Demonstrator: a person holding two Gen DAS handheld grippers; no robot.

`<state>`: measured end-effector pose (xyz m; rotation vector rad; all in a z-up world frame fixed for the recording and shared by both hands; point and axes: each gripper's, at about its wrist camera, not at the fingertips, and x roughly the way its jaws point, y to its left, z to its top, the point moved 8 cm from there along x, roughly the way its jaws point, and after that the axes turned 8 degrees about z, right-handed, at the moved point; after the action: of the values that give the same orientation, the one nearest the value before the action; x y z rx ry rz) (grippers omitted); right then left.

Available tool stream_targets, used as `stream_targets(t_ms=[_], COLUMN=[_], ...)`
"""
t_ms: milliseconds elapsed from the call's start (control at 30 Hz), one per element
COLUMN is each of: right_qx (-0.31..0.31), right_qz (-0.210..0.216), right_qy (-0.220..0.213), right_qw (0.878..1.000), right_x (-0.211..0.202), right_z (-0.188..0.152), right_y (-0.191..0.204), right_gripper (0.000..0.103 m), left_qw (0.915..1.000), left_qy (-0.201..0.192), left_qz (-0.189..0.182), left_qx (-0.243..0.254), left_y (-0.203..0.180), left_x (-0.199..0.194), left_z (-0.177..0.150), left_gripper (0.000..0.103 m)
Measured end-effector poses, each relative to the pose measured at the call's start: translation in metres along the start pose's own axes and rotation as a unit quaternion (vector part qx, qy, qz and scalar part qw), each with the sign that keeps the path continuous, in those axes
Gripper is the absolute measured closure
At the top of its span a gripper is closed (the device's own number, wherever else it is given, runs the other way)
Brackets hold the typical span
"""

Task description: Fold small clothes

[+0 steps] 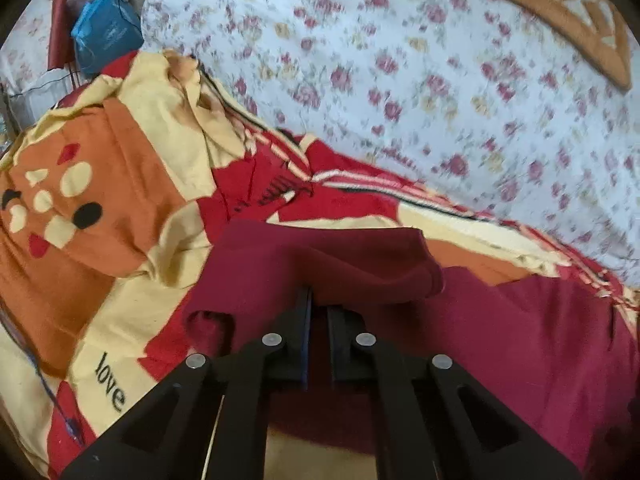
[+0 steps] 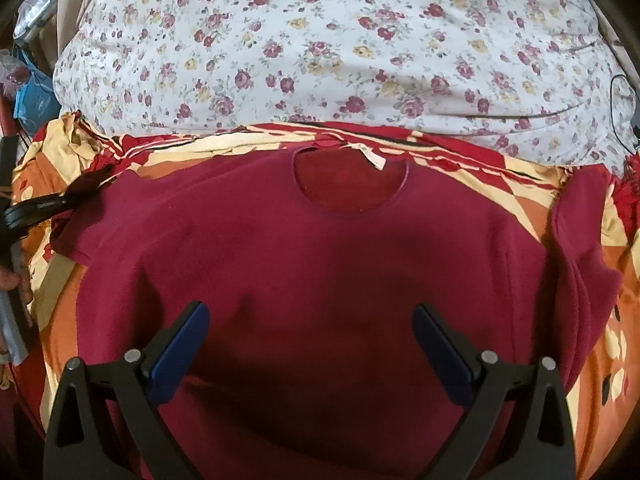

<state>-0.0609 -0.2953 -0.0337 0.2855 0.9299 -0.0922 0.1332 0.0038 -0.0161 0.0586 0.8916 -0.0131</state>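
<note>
Garment: a maroon shirt (image 2: 320, 264) lies spread flat, front up, on the bed, neck hole (image 2: 352, 184) and white label (image 2: 372, 158) pointing away from the person, hem nearest them.

Long axis: runs from the hem near the grippers up to the collar; the two sleeves stick out to either side across that axis.

Left sleeve (image 1: 320, 264): its cloth is bunched and raised in a soft ridge right at the left gripper's tips, with a rolled edge curling over.

Left gripper (image 1: 319, 312): pressed together, the dark fingers nearly meeting, pinching the maroon sleeve cloth between them. In the right wrist view it shows at the far left edge, gripping the sleeve tip.

Right gripper (image 2: 311, 320): spread wide, blue pads well apart, hovering over the lower middle of the shirt body and holding nothing.

Right sleeve (image 2: 580, 248): lies out on the bedspread, rumpled, well off to the side of the right gripper.

Relation that matters: the left gripper already has its sleeve, so the fold would likely carry that sleeve inward across the body, toward the spot beneath the open right gripper.

Risk: judged from the bunching, the sleeve may land creased rather than flat.

Bedspread (image 1: 120, 240): orange, cream and red patchwork, under the shirt.

Floral quilt (image 2: 320, 48): beyond the collar, heaped.
</note>
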Motion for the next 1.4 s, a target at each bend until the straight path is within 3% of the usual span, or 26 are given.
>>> stream_targets(t_ms=[267,600,900,1167,1400], right_qx=[0.014,0.021,0.053,0.068,0.089], right_qz=[0.002,-0.002,-0.003,-0.003,-0.009], right_qy=[-0.008,-0.010,-0.019,-0.028,-0.041], right_qw=[1.000,1.000,0.998,0.997,0.995], right_x=[-0.010,-0.022,-0.033,-0.044,-0.058], right_z=[0.000,-0.004,-0.004,-0.005,-0.002], right_y=[-0.005,-0.015,-0.040,-0.060,-0.088], right_gripper=[0.000,0.000,0.000,0.000,0.000], left_qw=[0.9980,0.9966,0.9915,0.9825,0.9704], left_qy=[-0.040,-0.031,-0.028,-0.017,0.009], left_qz=[-0.041,-0.063,-0.119,-0.181,-0.234], left_qx=[0.028,0.043,0.044,0.041,0.058], left_y=[-0.036,-0.067,-0.110,-0.158,-0.218], left_x=[-0.060,-0.079,-0.110,-0.138,-0.150], left_z=[0.003,-0.012,-0.016,-0.023,-0.055], left_gripper=[0.103,0.103,0.103,0.103,0.103])
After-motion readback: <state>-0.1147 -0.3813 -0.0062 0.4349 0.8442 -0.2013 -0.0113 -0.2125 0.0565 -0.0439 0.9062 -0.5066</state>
